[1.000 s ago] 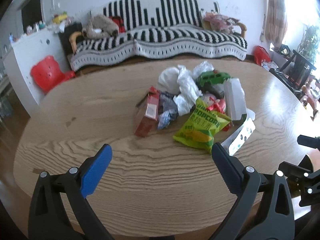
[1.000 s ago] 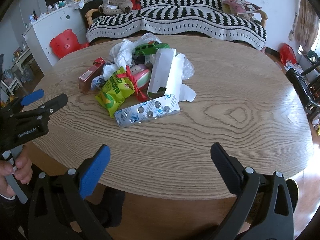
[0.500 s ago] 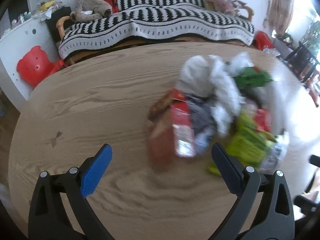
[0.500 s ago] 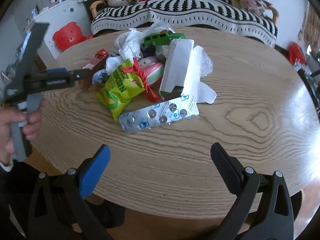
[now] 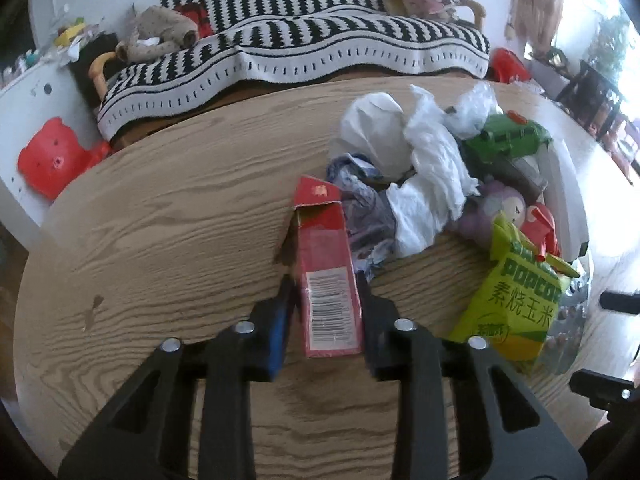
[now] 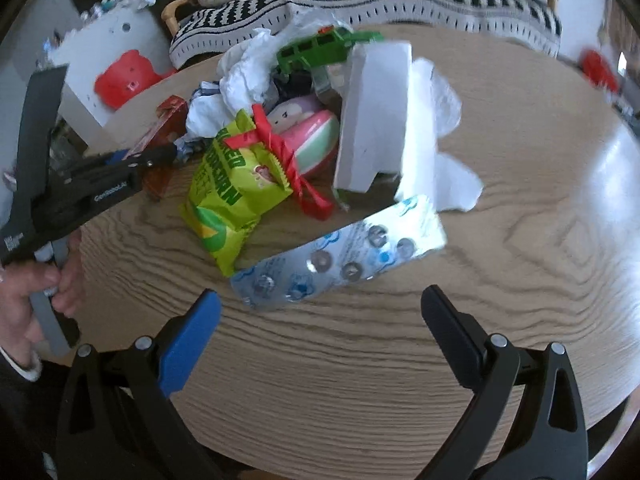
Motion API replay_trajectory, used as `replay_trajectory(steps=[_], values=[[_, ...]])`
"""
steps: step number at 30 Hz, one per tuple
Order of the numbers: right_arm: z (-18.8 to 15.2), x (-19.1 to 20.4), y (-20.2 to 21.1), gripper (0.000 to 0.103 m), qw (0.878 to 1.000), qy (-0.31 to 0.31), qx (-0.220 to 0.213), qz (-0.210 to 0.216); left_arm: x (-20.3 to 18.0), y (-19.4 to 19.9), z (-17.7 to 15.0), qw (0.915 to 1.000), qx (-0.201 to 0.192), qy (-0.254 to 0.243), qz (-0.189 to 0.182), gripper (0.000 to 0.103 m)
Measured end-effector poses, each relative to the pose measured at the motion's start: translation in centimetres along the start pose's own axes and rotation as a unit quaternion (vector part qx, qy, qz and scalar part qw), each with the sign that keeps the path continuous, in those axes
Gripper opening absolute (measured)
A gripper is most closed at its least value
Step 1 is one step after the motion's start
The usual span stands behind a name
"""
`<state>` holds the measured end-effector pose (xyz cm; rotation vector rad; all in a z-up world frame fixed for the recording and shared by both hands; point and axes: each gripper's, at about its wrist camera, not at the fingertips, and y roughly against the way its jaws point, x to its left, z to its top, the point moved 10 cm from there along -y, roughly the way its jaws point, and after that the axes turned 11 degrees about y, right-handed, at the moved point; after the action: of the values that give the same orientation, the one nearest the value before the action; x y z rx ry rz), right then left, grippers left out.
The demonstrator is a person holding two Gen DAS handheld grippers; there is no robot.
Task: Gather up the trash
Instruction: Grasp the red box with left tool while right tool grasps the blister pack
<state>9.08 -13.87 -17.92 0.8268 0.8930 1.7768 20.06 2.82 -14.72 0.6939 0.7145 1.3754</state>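
A pile of trash lies on the oval wooden table [image 5: 160, 216]. My left gripper [image 5: 326, 296] is shut on a red carton [image 5: 326, 276] with a barcode at the pile's left edge; the carton also shows in the right wrist view [image 6: 160, 136]. Beside it lie crumpled white paper [image 5: 424, 168], a green popcorn bag [image 5: 516, 300], a green toy bus [image 5: 508, 140] and a white box [image 6: 376, 116]. My right gripper [image 6: 320, 324] is open and empty, just short of a silver blister pack [image 6: 344, 256].
A striped sofa [image 5: 296, 48] stands behind the table, with a white cabinet [image 5: 28, 112] and a red bear stool [image 5: 52, 156] at the left. A pink toy [image 6: 308, 136] lies in the pile. Dark chairs [image 5: 592, 96] stand at the right.
My left gripper moved forward to the pile and shut on the red carton. My right gripper moved closer to the blister pack and stayed open.
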Motion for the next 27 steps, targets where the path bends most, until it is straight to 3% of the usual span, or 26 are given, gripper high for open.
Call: replay_trajectory(steps=[1, 6, 9, 12, 14, 15, 17, 18, 23, 25, 27], values=[[0.0, -0.1, -0.1, 0.097, 1.0, -0.008, 0.001, 0.006, 0.4, 0.3, 0.1, 1.0, 0.0, 0.005, 0.001, 0.021], [0.6, -0.6, 0.1, 0.097, 0.997, -0.064, -0.014, 0.036, 1.8, 1.7, 0.0, 0.9996, 0.001, 0.027, -0.001, 0.021], [0.8, -1.6, -0.4, 0.096, 0.996, -0.09, -0.011, 0.015, 2.3, 2.7, -0.1, 0.9992, -0.006, 0.038, -0.004, 0.021], [1.1, -2.1, -0.6, 0.083, 0.997, -0.076, -0.013, -0.027, 2.4, 3.5, -0.1, 0.9989, -0.015, 0.045, -0.002, 0.021], [1.0, -2.2, -0.5, 0.074, 0.997, -0.074, -0.014, -0.029, 2.2, 4.0, -0.3, 0.9988, -0.019, 0.045, -0.002, 0.021], [0.9, -2.1, -0.4, 0.064, 0.997, -0.071, -0.013, -0.03, 2.1, 4.2, -0.4, 0.9988, -0.021, 0.044, -0.004, 0.021], [0.6, -2.2, -0.2, 0.062, 0.997, -0.068, -0.011, -0.029, 1.6, 4.7, -0.6, 0.9988, -0.025, 0.042, -0.007, 0.021], [0.3, -2.2, 0.0, 0.052, 0.997, -0.065, -0.011, -0.03, 1.3, 5.1, -0.6, 0.9988, -0.027, 0.04, -0.008, 0.021], [-0.2, -3.1, 1.3, 0.032, 0.997, -0.059, -0.015, -0.037, -0.6, 6.4, -0.8, 0.9987, -0.033, 0.033, -0.022, 0.021], [-0.1, -3.4, 2.6, 0.006, 0.997, -0.052, -0.032, -0.042, -1.7, 7.0, -0.8, 0.9985, -0.037, 0.028, -0.028, 0.021], [0.0, -3.8, 3.8, 0.005, 0.997, -0.032, -0.041, -0.063, -2.4, 7.4, -0.6, 0.9984, -0.04, 0.025, -0.032, 0.021]])
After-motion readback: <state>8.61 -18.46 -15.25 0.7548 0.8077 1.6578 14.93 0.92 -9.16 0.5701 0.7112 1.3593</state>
